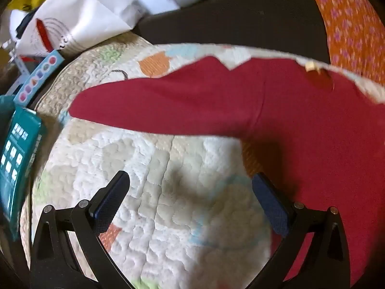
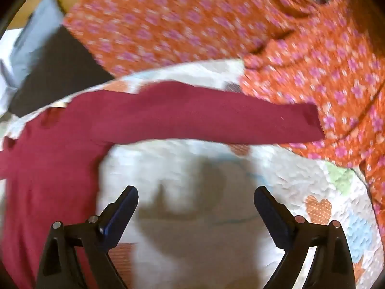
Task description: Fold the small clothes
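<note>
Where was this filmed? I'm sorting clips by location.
Probably a home, likely a child's room or play area: a red shirt lies spread on a quilted play mat, with children's book boxes beside it.

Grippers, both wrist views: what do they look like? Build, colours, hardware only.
Same design on both. Left gripper and right gripper each have a matte black frame with triangular cut-outs, round silver pivot pins and two tapered fingers faced with dark blue textured pads. No cables, labels, markings, hands or sleeves show in either view.
</note>
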A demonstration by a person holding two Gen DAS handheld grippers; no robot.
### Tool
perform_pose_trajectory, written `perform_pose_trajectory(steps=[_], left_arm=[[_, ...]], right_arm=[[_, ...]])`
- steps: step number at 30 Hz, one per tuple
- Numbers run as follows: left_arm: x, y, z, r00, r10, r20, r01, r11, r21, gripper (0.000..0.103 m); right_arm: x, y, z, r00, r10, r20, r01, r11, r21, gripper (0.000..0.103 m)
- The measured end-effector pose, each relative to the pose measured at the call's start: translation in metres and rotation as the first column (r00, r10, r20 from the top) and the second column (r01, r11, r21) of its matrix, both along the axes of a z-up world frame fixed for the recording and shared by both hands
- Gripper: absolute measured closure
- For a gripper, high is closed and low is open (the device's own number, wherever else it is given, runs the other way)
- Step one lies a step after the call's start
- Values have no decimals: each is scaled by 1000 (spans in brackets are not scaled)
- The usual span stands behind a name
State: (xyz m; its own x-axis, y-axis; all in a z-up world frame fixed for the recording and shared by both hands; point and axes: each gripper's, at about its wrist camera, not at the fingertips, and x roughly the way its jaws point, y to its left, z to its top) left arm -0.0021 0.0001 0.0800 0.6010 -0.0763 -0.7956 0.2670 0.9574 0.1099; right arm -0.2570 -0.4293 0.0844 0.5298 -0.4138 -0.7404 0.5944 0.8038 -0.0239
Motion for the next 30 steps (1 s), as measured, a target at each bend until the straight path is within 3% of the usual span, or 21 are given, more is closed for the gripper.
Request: perform_pose_trajectory(steps=[5, 9, 13, 19, 30], left_arm=[[-5, -1, 21, 998, 51, 34, -50, 998, -34, 1], [-18, -6, 32, 998, 41, 40, -36, 993, -116, 1], [-19, -17, 32, 998, 42, 50, -37, 995, -90, 1], [-10, -10, 31, 993, 71, 95, -67, 997, -41, 1], [6, -6, 19, 997, 65, 45, -62, 997, -48, 1]], right_arm=[[36, 61, 16, 988, 155, 1, -155, 988, -15, 7], [62, 105, 24, 971, 236, 29, -236, 972, -19, 7], [81, 122, 32, 958, 280, 61, -282, 959, 33, 7], [107, 156, 27, 941, 336, 45, -337, 941, 26, 7], [134, 168, 17, 935, 353, 41, -355, 933, 52, 7]])
